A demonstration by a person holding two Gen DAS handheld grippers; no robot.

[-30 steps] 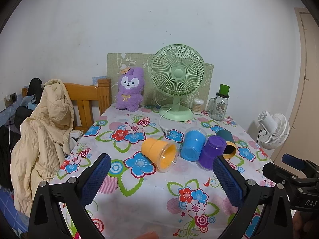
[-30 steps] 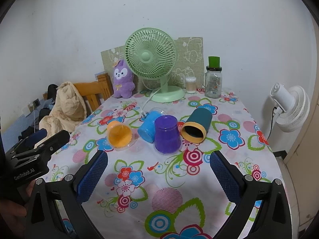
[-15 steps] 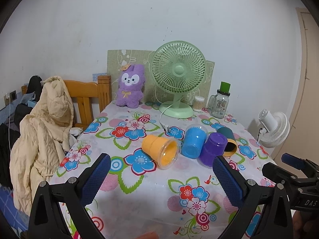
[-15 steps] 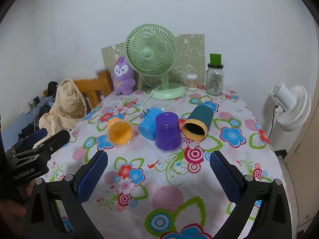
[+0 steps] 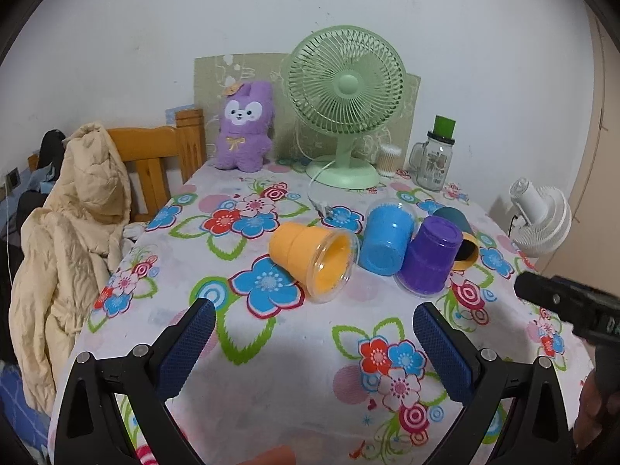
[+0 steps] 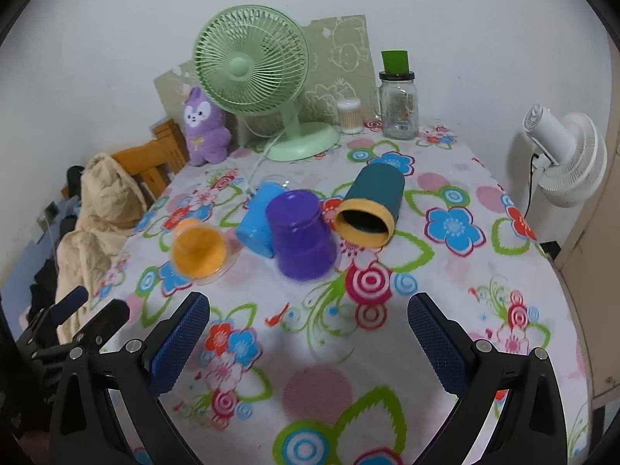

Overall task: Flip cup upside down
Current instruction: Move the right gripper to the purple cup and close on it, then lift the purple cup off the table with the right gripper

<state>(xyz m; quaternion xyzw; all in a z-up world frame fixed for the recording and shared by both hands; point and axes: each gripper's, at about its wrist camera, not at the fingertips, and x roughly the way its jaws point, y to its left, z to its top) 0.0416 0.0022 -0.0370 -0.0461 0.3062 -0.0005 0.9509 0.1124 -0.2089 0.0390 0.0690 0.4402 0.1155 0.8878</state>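
Observation:
Several cups lie in the middle of the flowered table. An orange cup (image 5: 314, 259) (image 6: 198, 251) lies on its side, mouth toward me. A blue cup (image 5: 385, 238) (image 6: 259, 217) and a purple cup (image 5: 432, 261) (image 6: 300, 240) stand mouth down. A dark teal cup (image 6: 372, 205) (image 5: 461, 232) with a yellow rim lies on its side. My left gripper (image 5: 310, 345) is open and empty, short of the orange cup. My right gripper (image 6: 310, 333) is open and empty, short of the purple cup.
A green desk fan (image 5: 347, 100), a purple plush rabbit (image 5: 242, 131), a cotton swab jar (image 5: 389, 161) and a glass jar with a green lid (image 5: 436, 161) stand at the table's far edge. A chair with a beige jacket (image 5: 73, 232) is left. A white fan (image 6: 562, 159) stands right.
Both grippers have moved forward and closer to the cups, which look larger. The cups have not moved. Both grippers stay open.

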